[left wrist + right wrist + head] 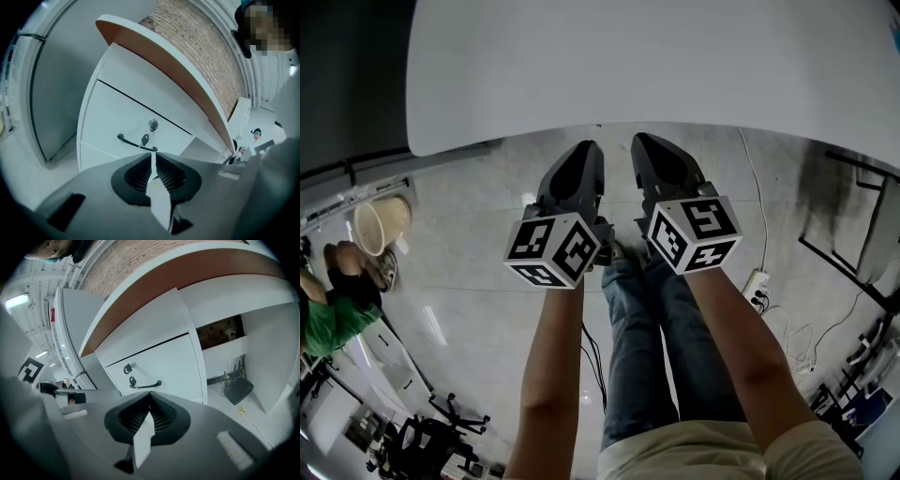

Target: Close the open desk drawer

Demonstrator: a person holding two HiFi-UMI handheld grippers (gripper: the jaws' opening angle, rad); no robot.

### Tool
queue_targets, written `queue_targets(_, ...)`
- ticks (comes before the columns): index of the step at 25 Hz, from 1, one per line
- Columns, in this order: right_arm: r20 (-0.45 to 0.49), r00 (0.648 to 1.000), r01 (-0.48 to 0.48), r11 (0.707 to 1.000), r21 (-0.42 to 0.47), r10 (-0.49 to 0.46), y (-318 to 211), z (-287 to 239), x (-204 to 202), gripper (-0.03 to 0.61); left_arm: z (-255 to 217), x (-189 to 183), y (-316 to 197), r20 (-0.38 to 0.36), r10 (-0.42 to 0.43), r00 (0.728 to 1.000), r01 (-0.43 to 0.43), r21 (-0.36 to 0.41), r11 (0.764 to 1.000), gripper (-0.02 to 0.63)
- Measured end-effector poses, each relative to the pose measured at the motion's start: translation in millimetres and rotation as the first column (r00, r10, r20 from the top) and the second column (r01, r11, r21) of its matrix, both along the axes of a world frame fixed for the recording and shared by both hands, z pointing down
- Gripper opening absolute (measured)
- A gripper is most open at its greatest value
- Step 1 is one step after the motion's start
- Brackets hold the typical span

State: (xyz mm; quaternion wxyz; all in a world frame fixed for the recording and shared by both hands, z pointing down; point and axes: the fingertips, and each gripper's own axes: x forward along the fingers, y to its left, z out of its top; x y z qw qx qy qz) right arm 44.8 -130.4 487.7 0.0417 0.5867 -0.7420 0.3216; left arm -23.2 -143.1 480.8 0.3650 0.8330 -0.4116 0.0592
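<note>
The left gripper (153, 158) and right gripper (150, 398), side by side, each have jaws pressed together on nothing, and the drawer (115, 123) (front seemingly flush, dark handle (136, 143) beneath its lock (153, 124)) stands just ahead of their tips, untouched.

I hold my left gripper (584, 155) and right gripper (649, 148) side by side, angled slightly downward, both jaws closed and empty.
</note>
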Motion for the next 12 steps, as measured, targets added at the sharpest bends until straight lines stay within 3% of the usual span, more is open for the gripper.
queue_targets(12,-0.025,0.999,0.037,0.999,0.026,-0.037,41,-59,13,0.002,-51,11,51,-0.001,-0.026,1.0,0.026,0.018,1.0,-0.003)
